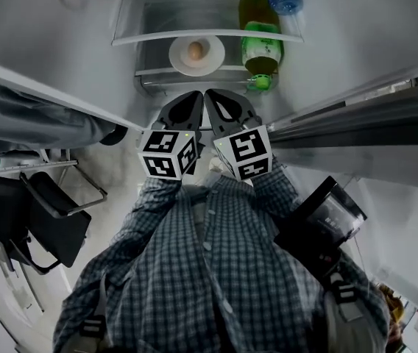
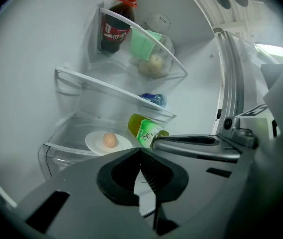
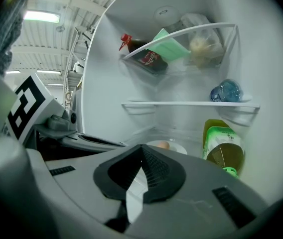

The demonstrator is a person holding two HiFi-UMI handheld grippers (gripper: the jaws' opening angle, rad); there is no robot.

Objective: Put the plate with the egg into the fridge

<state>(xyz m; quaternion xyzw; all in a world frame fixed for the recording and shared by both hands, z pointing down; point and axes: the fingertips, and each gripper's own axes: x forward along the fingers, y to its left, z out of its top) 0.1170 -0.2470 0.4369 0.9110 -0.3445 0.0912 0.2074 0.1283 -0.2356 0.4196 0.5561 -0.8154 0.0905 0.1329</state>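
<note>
The plate looks placed, so I judge the step in hand is getting clear. Draw the left claw (image 1: 193, 103) and right claw (image 1: 216, 103) straight back toward the body, level and together. That way neither clips a shelf edge or the bottle. Only then turn to the door.

Both claws are closed on nothing. In the left gripper view the left claw (image 2: 141, 158) has its ribbed pads meeting at the tip, with nothing between them. The right gripper view shows the same for the right claw (image 3: 142, 156). In the head view they sit side by side at the centre of the frame, tips close together, just below the fridge opening and touching nothing inside.

Beyond them, at upper centre of the head view, the plate (image 1: 179, 59) lies flat on the lowest level of the fridge (image 1: 47, 43), with the egg (image 1: 195, 50) at its middle. A green bottle (image 1: 262, 46) lies on its side just right of the plate, seemingly apart from it. A glass shelf (image 1: 150, 38) crosses above them.
</note>
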